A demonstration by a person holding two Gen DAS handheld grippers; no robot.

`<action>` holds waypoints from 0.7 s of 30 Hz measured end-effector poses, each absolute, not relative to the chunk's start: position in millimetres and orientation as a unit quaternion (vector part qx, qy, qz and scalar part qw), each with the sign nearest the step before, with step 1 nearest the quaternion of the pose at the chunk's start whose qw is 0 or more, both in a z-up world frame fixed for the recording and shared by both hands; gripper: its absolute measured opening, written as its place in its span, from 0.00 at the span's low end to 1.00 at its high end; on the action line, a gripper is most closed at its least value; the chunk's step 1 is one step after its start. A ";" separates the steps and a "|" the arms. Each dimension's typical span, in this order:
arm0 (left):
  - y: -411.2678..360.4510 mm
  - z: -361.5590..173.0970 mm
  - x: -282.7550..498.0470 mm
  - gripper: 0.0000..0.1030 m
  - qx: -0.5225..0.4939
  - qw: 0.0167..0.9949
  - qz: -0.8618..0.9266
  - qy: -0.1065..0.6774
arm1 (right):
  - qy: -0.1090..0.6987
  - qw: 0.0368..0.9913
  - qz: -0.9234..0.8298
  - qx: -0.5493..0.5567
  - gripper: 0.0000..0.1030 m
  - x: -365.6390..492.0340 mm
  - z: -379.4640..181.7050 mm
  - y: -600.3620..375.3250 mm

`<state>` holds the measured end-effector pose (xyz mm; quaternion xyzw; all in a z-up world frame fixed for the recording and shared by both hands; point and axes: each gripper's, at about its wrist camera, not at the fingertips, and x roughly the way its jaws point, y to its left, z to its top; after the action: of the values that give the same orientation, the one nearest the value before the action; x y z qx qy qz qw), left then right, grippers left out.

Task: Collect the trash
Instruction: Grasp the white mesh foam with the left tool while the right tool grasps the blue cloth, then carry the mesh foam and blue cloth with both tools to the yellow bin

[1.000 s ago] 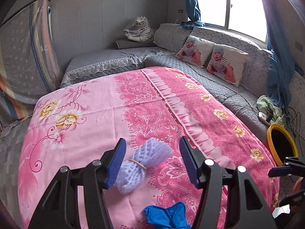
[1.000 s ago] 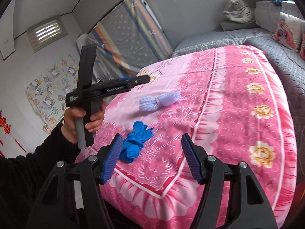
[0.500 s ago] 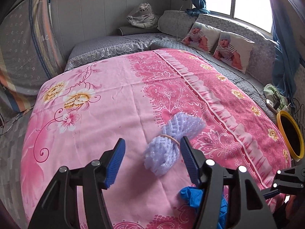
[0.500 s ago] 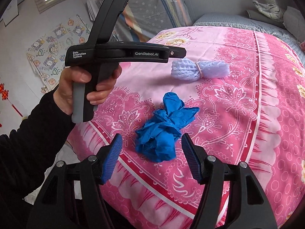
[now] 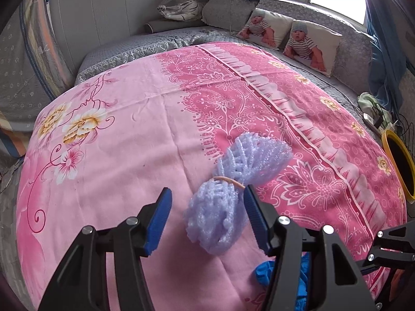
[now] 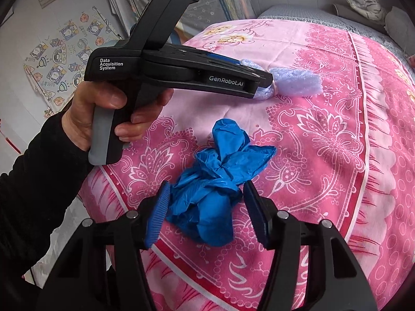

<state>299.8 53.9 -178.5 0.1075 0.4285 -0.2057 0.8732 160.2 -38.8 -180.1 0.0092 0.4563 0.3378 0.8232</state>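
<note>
A lilac foam fruit net [image 5: 254, 158], pinched in the middle by a rubber band, lies on the pink flowered blanket [image 5: 124, 140]. My left gripper [image 5: 207, 190] straddles its near half with the jaws closing; the right pad touches the foam, the left pad stands apart. In the right wrist view that gripper [image 6: 264, 83] reaches over the net [image 6: 298, 80], held by a hand in a black sleeve. A crumpled blue glove [image 6: 223, 165] lies near the bed's edge between the closing jaws of my right gripper [image 6: 206, 184], whose pads are close on both sides. The glove [image 5: 264, 272] shows partly behind my left finger.
A yellow-rimmed bin [image 5: 399, 165] stands off the bed's right side. Two printed pillows [image 5: 306, 41] and a plush tiger [image 5: 181, 0] lie on the grey quilted bedding at the back. Cables and a power strip [image 5: 373, 121] lie by the window curtain.
The left gripper came down and forward until the foam net sat between its jaws. The right gripper swung in over the blue glove. Both pairs of jaws narrowed.
</note>
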 end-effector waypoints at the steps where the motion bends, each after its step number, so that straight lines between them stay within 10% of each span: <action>1: 52.7 -180.0 300.9 0.45 0.109 0.871 -0.209 0.431 | 0.458 0.822 0.338 0.008 0.49 160.6 -180.9 -38.7; 8: 43.0 -184.1 299.4 0.21 0.137 0.867 -0.205 0.433 | 0.463 0.818 0.341 0.006 0.30 157.8 -181.8 -36.0; 21: 54.2 -150.2 287.4 0.18 0.104 0.888 -0.195 0.404 | 0.431 0.832 0.347 0.030 0.11 146.5 -157.0 -63.8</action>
<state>287.4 54.2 -150.2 0.1040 0.4037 -0.1950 0.8878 146.5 -63.8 -157.0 0.0302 0.4312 0.3469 0.8323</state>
